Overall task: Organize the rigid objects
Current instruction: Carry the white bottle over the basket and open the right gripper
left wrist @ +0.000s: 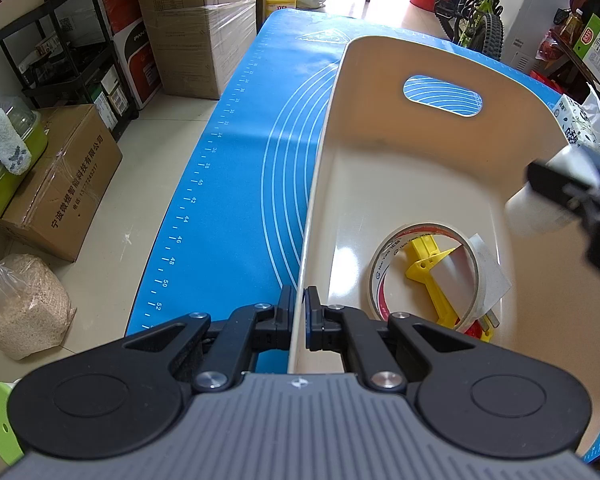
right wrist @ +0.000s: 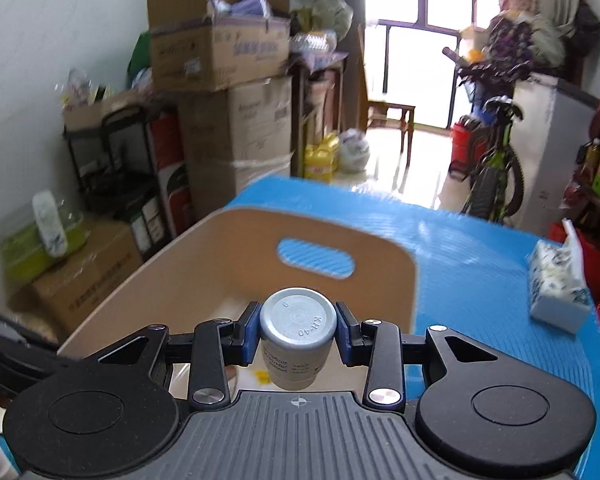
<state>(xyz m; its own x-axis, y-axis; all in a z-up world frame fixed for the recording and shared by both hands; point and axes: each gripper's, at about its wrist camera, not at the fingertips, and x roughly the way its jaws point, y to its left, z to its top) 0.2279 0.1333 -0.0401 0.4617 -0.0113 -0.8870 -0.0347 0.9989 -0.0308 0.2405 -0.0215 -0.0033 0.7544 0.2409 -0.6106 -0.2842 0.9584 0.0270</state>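
The left tool [left wrist: 299,312] is clamped on the near rim of the cream bin [left wrist: 440,60], one finger outside the wall and one inside, steadying it on the blue mat [left wrist: 236,184] that covers the table. Inside the bin, on its floor, lies a roll of tape [left wrist: 424,272] with a yellow plastic piece [left wrist: 428,264] poking through its ring; something red shows just below them, too hidden to name.

Further right, the right tool [right wrist: 298,332] is closed on a small white bottle [right wrist: 296,344] with a grey cap, the blue pads pressing its sides just under the cap. From the left wrist view the bottle [left wrist: 548,200] hangs above the bin's right side, blurred. A tissue pack [right wrist: 560,292] sits on the mat well to the right of the bin.

The step in hand looks like carrying the bottle to the bin. The next move likely calls for bringing it over a bare part of the floor, away from the tape, lowering it inside the walls, and only then parting the fingers, while the left tool holds the rim.
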